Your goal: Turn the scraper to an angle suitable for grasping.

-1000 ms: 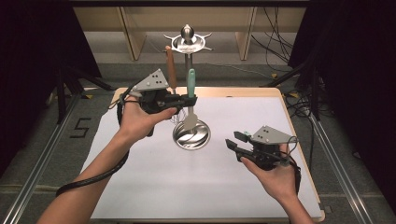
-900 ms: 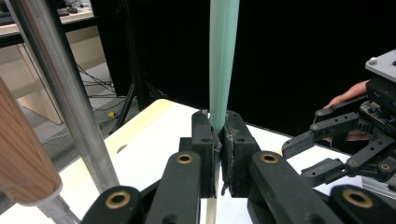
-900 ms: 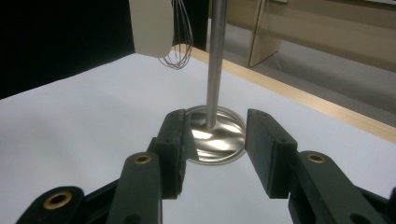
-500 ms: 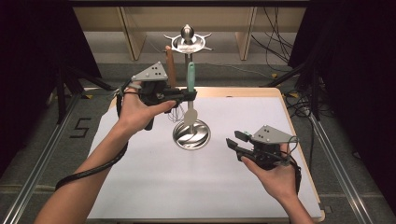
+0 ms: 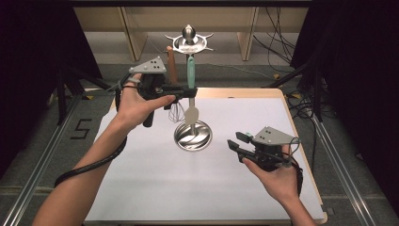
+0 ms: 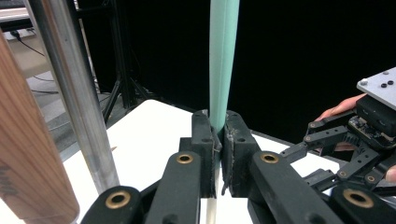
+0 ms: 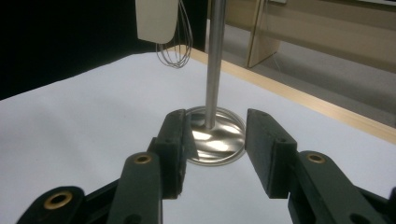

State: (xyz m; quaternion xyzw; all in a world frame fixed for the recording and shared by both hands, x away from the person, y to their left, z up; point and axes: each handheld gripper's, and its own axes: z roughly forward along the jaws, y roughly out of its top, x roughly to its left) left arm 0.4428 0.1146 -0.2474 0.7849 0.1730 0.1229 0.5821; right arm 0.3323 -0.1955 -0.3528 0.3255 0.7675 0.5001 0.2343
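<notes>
A metal utensil stand (image 5: pixel 193 137) rises from a round base at the middle of the table. A spatula with a teal handle (image 5: pixel 190 70) and a pale blade (image 5: pixel 191 114) is upright beside the pole, its top just under the ring of hooks. My left gripper (image 5: pixel 190 92) is shut on the teal handle (image 6: pixel 223 60), with both pads (image 6: pixel 233 140) pressed on it. A whisk with a wooden handle (image 5: pixel 171 65) hangs next to it. My right gripper (image 5: pixel 235 143) is held low at the right, open, jaws (image 7: pixel 215 140) aimed at the stand's base (image 7: pixel 219 140).
The white mat (image 5: pixel 141 179) covers the wooden table (image 5: pixel 244 92). The stand's pole (image 6: pixel 74 93) and the wooden handle (image 6: pixel 28 163) are close on the left of my left gripper. The whisk wires (image 7: pixel 175 51) and the spatula blade (image 7: pixel 156 18) hang above the mat.
My left hand has risen a little and moved away from me, carrying the teal spatula up toward the hooks. The right hand has kept still.
</notes>
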